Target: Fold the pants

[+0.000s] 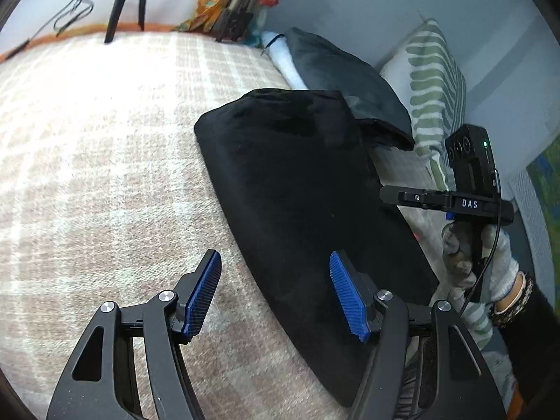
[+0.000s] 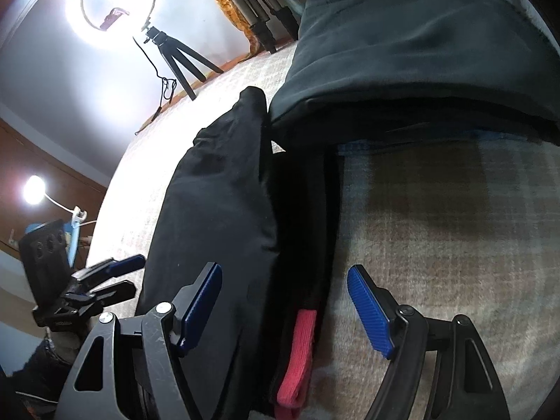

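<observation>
1. Left gripper [image 1: 276, 294] held low over the bed, blue pads [image 1: 204, 294] spread wide with nothing between them; also seen from the right wrist view at the lower left edge [image 2: 115, 276], gloved hand below it
2. Right gripper [image 2: 285, 309] likewise spread wide and holding nothing, tilted down toward the bed; in the left wrist view held upright at the right edge [image 1: 455, 203] by a gloved right hand [image 1: 490, 262]
3. Checked beige blanket [image 1: 87, 157] covering the bed; striped green pillow [image 1: 434, 91] and a dark grey garment [image 2: 402, 52] beyond; ring light on a tripod [image 2: 115, 10] against the pale wall
4. Folded black pants [image 1: 304, 182] lying flat on the blanket, near edge under the left gripper's right pad; in the right wrist view pants [image 2: 217, 210] reaching between the spread fingers, a pink-red band [image 2: 297, 353] showing at their near end, far end touching the grey garment
</observation>
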{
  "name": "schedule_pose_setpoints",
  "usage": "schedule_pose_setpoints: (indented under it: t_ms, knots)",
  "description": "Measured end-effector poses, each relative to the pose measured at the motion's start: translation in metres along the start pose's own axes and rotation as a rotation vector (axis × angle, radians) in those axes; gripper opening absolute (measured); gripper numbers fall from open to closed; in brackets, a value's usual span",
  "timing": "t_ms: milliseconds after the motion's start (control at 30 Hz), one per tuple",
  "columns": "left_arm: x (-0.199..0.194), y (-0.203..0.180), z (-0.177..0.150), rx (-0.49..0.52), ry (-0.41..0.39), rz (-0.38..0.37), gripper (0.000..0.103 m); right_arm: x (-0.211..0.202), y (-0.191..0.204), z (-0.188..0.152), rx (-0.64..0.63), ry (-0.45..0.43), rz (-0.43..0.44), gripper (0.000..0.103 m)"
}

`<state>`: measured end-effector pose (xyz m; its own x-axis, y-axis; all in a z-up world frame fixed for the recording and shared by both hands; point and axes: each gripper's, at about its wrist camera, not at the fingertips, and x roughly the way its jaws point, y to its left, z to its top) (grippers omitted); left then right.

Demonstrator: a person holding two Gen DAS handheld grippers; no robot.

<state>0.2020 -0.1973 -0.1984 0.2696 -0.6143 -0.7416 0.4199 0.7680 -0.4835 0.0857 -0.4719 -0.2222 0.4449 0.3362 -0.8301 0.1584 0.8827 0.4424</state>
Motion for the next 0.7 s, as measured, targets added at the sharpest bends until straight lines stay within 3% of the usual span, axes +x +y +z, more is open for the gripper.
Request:
schedule_pose_setpoints:
  t_ms: [333, 700]
  knots:
    - [0.011, 0.011, -0.002, -0.056, 0.005, -0.029, 0.064, 0.01, -0.004, 0.004, -0.018, -0.014, 0.082, 0.079]
    - [0.023, -0.012, -0.003, 0.007, 0.003, 0.002, 0.064, 0.016, 0.0, 0.004, -0.033, -0.021, 0.149, 0.079]
